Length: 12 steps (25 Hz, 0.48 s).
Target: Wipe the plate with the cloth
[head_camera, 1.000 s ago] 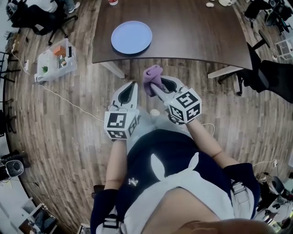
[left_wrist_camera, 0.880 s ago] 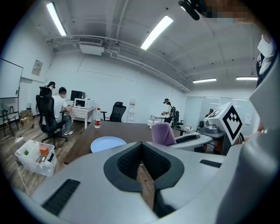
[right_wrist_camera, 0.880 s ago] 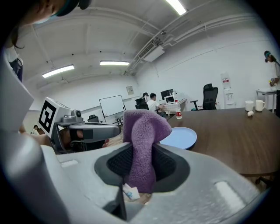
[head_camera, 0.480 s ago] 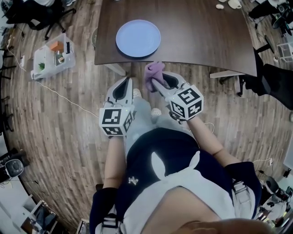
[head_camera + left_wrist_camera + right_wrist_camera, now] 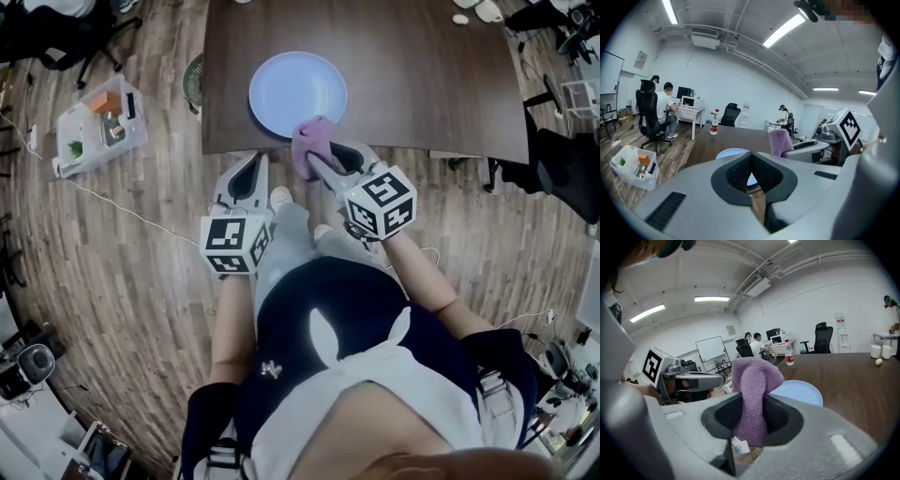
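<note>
2 jaws of the right gripper (image 5: 751, 416) pinch the cloth (image 5: 754, 376).

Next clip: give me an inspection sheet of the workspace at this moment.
Surface: dark wooden table.
Job's things: pale blue plate near the table's front edge; purple cloth off the table, in the right gripper.
Clutter: bottle and cups at the far end.
Grippers: right gripper shut on the cloth; left gripper shut, empty.
Cables: white cable across the floor.
Surroundings: clear bin on the floor, office chairs, person seated at a desk.
</note>
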### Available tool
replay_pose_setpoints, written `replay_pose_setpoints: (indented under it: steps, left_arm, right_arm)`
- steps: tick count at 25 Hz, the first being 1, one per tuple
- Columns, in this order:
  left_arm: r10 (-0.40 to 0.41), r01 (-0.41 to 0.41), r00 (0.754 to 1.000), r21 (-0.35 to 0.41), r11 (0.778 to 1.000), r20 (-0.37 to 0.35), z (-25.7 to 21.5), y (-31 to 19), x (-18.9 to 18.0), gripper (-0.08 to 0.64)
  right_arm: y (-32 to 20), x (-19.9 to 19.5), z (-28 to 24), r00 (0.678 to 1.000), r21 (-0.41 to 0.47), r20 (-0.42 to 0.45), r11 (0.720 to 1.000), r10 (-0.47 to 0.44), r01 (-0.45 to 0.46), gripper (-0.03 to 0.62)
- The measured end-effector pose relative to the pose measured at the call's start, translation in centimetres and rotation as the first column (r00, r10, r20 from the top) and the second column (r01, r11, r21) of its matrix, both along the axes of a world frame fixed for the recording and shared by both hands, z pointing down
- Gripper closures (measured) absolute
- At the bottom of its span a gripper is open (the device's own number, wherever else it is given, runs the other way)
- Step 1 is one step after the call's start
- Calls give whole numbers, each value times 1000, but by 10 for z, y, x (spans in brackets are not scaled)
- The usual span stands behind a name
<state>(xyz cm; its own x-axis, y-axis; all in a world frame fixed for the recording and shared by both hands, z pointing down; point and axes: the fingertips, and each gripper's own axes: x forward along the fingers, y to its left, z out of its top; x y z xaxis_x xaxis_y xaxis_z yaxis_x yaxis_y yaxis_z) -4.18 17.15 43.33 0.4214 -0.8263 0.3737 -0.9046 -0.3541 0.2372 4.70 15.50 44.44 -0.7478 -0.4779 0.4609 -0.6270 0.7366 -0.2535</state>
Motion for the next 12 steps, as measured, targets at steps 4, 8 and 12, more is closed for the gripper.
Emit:
replay_pose_setpoints:
  steps: [4, 8, 12]
  left_arm:
    - [40, -40, 999, -13, 999, -8, 6, -21, -17, 555]
    - [82, -83, 997, -33, 996, -8, 15, -33, -26, 555]
    - [100, -101, 995, -45, 994, -19, 23, -44, -32, 555]
  right_arm:
    - [-19, -19, 5, 999, -17, -17, 999, 32, -32, 476]
    - [-28, -29, 10, 997, -39, -23, 997, 71, -71, 474]
    - [-36, -28, 18, 994, -53, -39, 993, 104, -106, 474]
